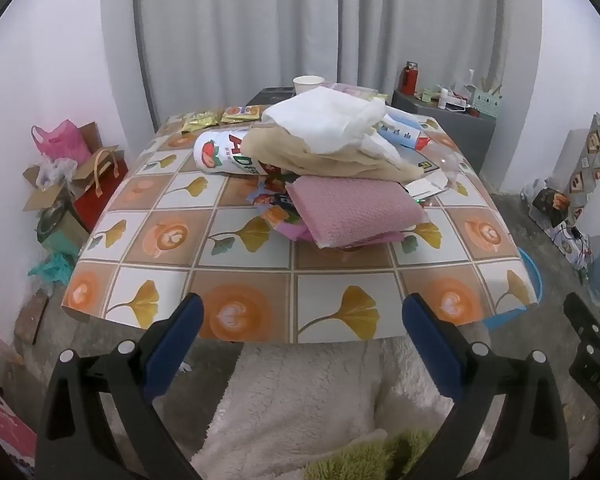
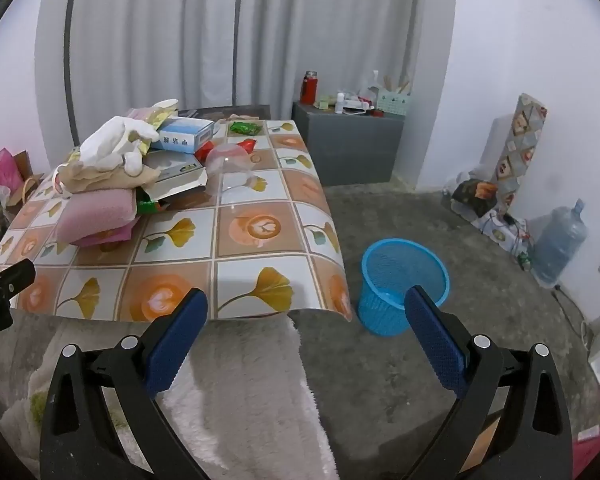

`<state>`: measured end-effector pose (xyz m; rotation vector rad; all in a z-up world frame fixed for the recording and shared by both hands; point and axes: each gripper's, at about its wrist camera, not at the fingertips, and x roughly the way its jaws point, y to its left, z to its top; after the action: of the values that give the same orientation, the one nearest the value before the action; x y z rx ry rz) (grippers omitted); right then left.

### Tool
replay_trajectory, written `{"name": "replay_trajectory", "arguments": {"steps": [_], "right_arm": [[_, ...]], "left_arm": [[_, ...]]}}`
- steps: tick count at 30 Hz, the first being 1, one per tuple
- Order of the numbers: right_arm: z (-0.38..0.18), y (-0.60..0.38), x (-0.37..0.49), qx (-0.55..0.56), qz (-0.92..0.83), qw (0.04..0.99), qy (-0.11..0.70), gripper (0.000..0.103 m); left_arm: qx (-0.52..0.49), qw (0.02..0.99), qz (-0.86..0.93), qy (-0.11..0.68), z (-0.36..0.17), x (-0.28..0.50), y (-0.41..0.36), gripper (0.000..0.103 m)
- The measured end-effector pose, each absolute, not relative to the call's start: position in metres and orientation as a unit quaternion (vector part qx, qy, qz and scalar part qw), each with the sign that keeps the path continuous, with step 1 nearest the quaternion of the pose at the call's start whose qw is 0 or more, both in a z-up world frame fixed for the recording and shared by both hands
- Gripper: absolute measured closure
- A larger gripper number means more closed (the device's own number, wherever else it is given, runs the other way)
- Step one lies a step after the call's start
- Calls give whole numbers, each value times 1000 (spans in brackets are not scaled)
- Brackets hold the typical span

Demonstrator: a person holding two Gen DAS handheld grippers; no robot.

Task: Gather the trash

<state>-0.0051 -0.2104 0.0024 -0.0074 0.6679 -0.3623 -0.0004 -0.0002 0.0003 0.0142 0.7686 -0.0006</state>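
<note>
A low table (image 1: 260, 292) (image 2: 244, 276) with a leaf-patterned cloth carries a heap of clutter: a white cloth (image 1: 328, 120) (image 2: 112, 140) on a beige one (image 1: 312, 156), a pink towel (image 1: 352, 208) (image 2: 96, 212), a drink bottle lying on its side (image 1: 224, 152), snack packets (image 1: 220, 116), a paper cup (image 1: 308, 84), a blue box (image 2: 186, 134) and a clear plastic cup (image 2: 232, 168). A blue mesh bin (image 2: 400, 284) stands on the floor right of the table. My left gripper (image 1: 302, 316) and right gripper (image 2: 306, 312) both hang open before the table's near edge, holding nothing.
A fluffy white rug (image 1: 300, 400) (image 2: 240, 392) lies under the near edge. Bags and boxes (image 1: 72, 184) crowd the left wall. A grey cabinet (image 2: 348, 144) with bottles stands behind. A water jug (image 2: 560, 240) and a patterned roll (image 2: 520, 148) stand at the right wall.
</note>
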Motion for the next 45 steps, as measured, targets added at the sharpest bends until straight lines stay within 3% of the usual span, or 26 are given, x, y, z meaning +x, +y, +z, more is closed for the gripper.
{"name": "replay_trajectory", "arguments": {"steps": [12,14,45], "right_arm": [[1,-214,-4,-2,-175,929,326,8],[2,-213,-4,-2,-176,929,325,8],[3,-217,-2,0,-173,929,326,8]], "left_arm": [[-19,924,5,382,2,6,25,6],[12,927,0,374,0,-2,0,6],[10,926,-3,376,1,-2,3,6]]}}
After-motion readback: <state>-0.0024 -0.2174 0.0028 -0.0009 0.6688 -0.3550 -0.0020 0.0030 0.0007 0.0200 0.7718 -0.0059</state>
